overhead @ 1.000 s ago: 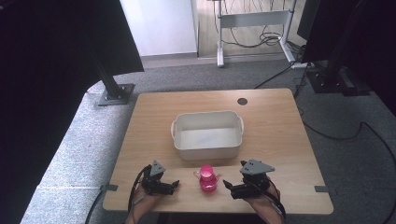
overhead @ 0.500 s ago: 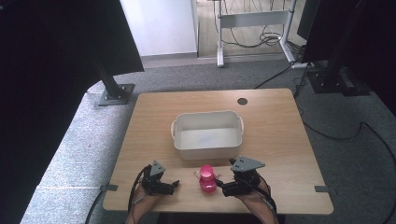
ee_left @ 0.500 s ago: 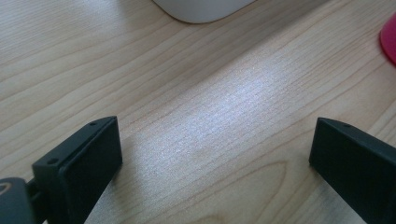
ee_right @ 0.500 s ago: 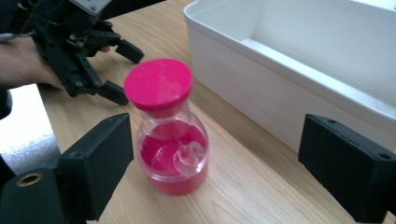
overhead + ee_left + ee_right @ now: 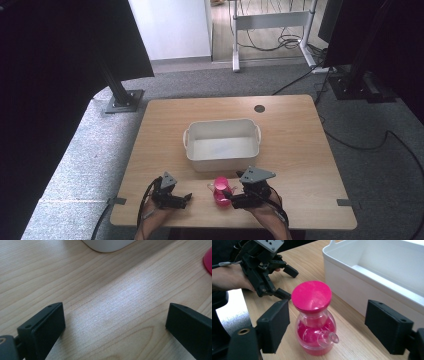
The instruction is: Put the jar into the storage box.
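Taking the white tub (image 5: 222,145) at the middle of the wooden table (image 5: 300,150) as the landmark, the left gripper (image 5: 184,199) lies near the table's front edge, on the near side of the tub's left corner. Its jaws stand wide apart over bare wood, with nothing between them; in the left gripper view a rounded corner of the tub (image 5: 107,245) sits ahead.

Just in front of the tub's near wall stands the pink jug (image 5: 220,190), upright, with a flat pink lid and a clear spout. In the right gripper view the jug (image 5: 314,320) is between the right gripper's (image 5: 327,326) jaws, close to one pad and clear of the other. Those jaws have just been closing but are partly open, not pressing it. Nothing stands between jug and tub.
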Demonstrator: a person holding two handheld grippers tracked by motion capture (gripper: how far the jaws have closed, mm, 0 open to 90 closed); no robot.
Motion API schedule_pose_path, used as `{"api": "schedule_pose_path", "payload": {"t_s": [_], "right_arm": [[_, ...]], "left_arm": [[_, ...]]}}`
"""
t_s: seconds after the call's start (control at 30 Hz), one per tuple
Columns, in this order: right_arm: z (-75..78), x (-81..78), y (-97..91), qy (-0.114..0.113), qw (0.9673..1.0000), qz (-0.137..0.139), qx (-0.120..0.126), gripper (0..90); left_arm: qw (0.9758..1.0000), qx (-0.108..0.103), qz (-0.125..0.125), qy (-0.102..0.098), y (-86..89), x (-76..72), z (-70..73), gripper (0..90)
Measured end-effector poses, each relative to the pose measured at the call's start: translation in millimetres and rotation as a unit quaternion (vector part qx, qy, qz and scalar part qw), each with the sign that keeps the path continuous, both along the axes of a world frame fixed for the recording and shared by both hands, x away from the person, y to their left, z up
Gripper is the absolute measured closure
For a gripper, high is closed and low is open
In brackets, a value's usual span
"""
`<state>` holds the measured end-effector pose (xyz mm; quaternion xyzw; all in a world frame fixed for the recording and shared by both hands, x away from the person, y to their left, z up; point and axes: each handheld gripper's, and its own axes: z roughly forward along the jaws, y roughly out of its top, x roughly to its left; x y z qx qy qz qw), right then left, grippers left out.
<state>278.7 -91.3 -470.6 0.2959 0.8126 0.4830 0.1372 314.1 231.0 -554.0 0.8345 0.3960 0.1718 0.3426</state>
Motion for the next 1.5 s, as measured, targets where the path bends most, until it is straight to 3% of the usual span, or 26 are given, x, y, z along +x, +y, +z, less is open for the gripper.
{"api": "schedule_pose_path", "payload": {"t_s": [0.43, 0.77, 1.03, 1.5], "right_arm": [[-0.6, 4.7, 18.1, 0.003, 0.9995, 0.032, -0.002, 36.5], [-2.6, 9.0, 24.5, 0.014, 0.9993, 0.034, 0.001, 47.5], [0.1, 9.4, 22.8, 0.014, 0.9994, 0.031, 0.004, 47.7], [18.2, 11.8, 20.3, 0.010, 0.9993, 0.033, 0.015, 47.8]], "left_arm": [[1.0000, 0.000, 0.000, 0.000, 0.0, 0.0, 0.0, 2.1], [1.0000, 0.000, 0.000, 0.000, 0.0, 0.0, 0.0, 2.1], [1.0000, 0.000, 0.000, 0.000, 0.1, 0.0, 0.0, 2.1], [1.0000, 0.000, 0.000, 0.000, 0.0, 0.1, 0.0, 2.1]]}}
